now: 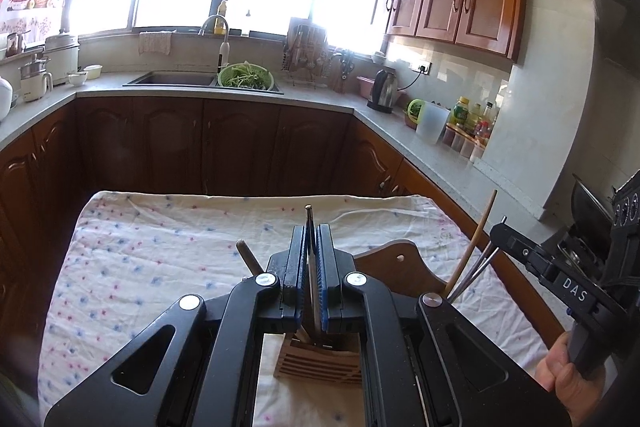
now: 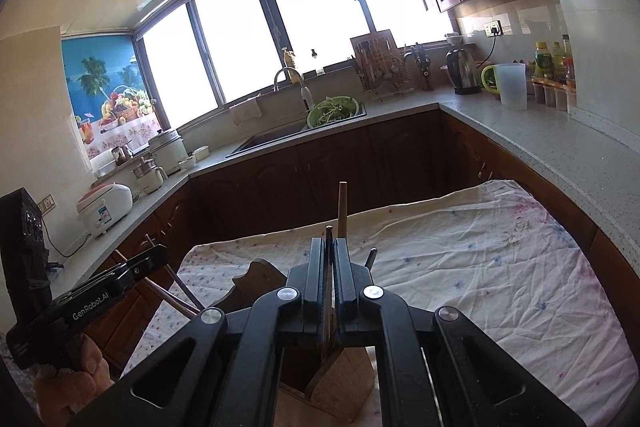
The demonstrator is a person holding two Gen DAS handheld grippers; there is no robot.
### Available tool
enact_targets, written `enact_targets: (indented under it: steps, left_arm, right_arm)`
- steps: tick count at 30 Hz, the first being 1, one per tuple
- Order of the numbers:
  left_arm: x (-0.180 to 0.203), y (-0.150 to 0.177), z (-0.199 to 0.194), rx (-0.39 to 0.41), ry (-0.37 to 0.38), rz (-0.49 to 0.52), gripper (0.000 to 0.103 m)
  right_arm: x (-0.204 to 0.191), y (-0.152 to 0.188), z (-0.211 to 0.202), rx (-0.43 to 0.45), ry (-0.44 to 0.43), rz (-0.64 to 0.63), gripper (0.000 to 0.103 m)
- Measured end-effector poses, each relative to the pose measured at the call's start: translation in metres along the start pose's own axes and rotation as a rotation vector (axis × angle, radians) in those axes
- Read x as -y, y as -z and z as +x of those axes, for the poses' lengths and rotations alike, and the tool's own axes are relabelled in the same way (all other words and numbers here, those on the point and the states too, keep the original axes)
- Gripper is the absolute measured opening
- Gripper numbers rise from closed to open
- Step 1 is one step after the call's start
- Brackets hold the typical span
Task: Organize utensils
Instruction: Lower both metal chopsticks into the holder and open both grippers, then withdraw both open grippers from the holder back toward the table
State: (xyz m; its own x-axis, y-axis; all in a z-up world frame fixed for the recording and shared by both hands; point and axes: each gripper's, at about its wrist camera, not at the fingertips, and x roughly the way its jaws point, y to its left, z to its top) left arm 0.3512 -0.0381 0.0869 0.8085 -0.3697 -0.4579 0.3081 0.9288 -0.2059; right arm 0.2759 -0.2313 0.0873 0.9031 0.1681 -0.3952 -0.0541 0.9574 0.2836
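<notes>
Left gripper (image 1: 313, 259) clamped on a thin metal utensil (image 1: 309, 223), held upright with its lower end right over the slotted wooden holder (image 1: 320, 361) just below the gripper. Right gripper (image 2: 329, 267) also clamped on a slim metal utensil (image 2: 329, 233), wooden stick (image 2: 342, 207) standing just behind it, holder beneath. Holder sits on the cloth-covered surface (image 1: 160, 251); each hand (image 1: 568, 371) grips its handle.

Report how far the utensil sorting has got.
Done: several utensils, a wooden chopstick among them, already stand in the wooden holder. In hand: the left gripper and right gripper each clamp a thin metal utensil over the holder. Left: releasing those two; no loose utensils show on the cloth.
</notes>
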Motion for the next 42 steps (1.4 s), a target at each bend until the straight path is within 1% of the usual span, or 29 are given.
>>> enact_targets:
  steps: [1,4,6,7,8,9,10,11,15,16,17,18,19,20,21,22,23,24,25,26,27,28,30,32,34,36,42]
  left_arm:
    - [0.0,0.0,0.0,-0.003,-0.002,0.002,0.004]
    - [0.001,-0.001,-0.001,-0.01,-0.006,0.005,0.004]
    - [0.002,-0.002,-0.003,-0.007,-0.005,0.008,0.007]
    - [0.002,-0.003,-0.005,-0.005,-0.006,0.008,0.009]
    - [0.003,-0.004,-0.007,0.0,-0.003,0.005,0.015]
    - [0.003,-0.004,-0.009,0.008,0.002,0.002,0.024]
    - [0.004,-0.005,-0.013,0.02,0.004,-0.002,0.028]
    - [0.004,-0.005,-0.016,0.034,0.006,-0.006,0.033]
    - [0.008,-0.007,-0.026,0.053,0.019,-0.006,0.034]
    - [0.01,-0.007,-0.028,0.056,0.018,-0.002,0.034]
    - [0.011,-0.006,-0.03,0.059,0.018,0.0,0.037]
    - [0.011,-0.006,-0.032,0.061,0.018,-0.001,0.04]
    - [0.011,-0.005,-0.034,0.063,0.018,-0.005,0.043]
    - [0.011,-0.004,-0.037,0.066,0.015,-0.009,0.049]
    - [0.011,-0.002,-0.039,0.069,0.012,-0.014,0.055]
    - [0.01,0.0,-0.042,0.072,0.009,-0.019,0.057]
    - [0.009,0.002,-0.045,0.074,0.01,-0.021,0.058]
    - [0.009,0.004,-0.047,0.073,0.01,-0.022,0.061]
    - [0.009,0.006,-0.049,0.07,0.006,-0.024,0.063]
    - [0.009,0.009,-0.051,0.068,0.003,-0.025,0.068]
    - [0.008,0.012,-0.054,0.068,0.003,-0.026,0.072]
    - [0.008,0.014,-0.057,0.066,0.001,-0.027,0.074]
    - [0.009,0.021,-0.063,0.063,-0.004,-0.025,0.083]
    - [0.009,0.03,-0.072,0.063,-0.014,-0.02,0.088]
    - [0.009,0.04,-0.08,0.058,-0.017,-0.02,0.09]
    - [0.008,0.052,-0.086,0.043,-0.02,-0.026,0.09]
    - [0.004,0.091,-0.1,-0.03,-0.027,-0.047,0.09]
  right_arm:
    - [0.001,0.0,0.001,-0.003,0.0,0.003,0.009]
    - [0.003,0.0,0.001,-0.006,0.0,0.012,0.009]
    - [0.004,0.0,-0.001,-0.005,-0.004,0.02,0.011]
    - [0.004,0.0,-0.002,-0.001,-0.005,0.024,0.015]
    - [0.004,-0.001,-0.003,0.004,-0.006,0.027,0.024]
    - [0.004,-0.002,-0.005,0.01,-0.01,0.028,0.029]
    - [0.005,-0.003,-0.008,0.018,-0.012,0.029,0.035]
    - [0.005,-0.003,-0.011,0.026,-0.013,0.031,0.037]
    - [0.008,-0.007,-0.021,0.047,-0.015,0.046,0.039]
    - [0.009,-0.007,-0.023,0.051,-0.014,0.048,0.042]
    - [0.009,-0.008,-0.025,0.054,-0.011,0.049,0.048]
    - [0.01,-0.007,-0.027,0.058,-0.01,0.051,0.051]
    - [0.011,-0.007,-0.029,0.061,-0.009,0.054,0.057]
    - [0.013,-0.006,-0.031,0.061,-0.007,0.057,0.064]
    - [0.014,-0.005,-0.034,0.062,-0.006,0.06,0.069]
    - [0.016,-0.003,-0.036,0.062,-0.007,0.063,0.077]
    - [0.017,-0.001,-0.038,0.063,-0.009,0.066,0.082]
    - [0.018,0.002,-0.04,0.061,-0.01,0.068,0.083]
    - [0.019,0.004,-0.042,0.058,-0.011,0.068,0.087]
    - [0.021,0.007,-0.043,0.053,-0.012,0.069,0.09]
    - [0.022,0.009,-0.045,0.049,-0.015,0.071,0.092]
    - [0.023,0.012,-0.048,0.044,-0.018,0.073,0.094]
    - [0.026,0.017,-0.054,0.038,-0.017,0.075,0.094]
    - [0.029,0.023,-0.062,0.033,-0.011,0.075,0.096]
    - [0.034,0.03,-0.07,0.028,-0.006,0.085,0.098]
    - [0.038,0.038,-0.078,0.021,0.0,0.09,0.099]
    - [0.048,0.066,-0.1,-0.027,0.004,0.124,0.099]
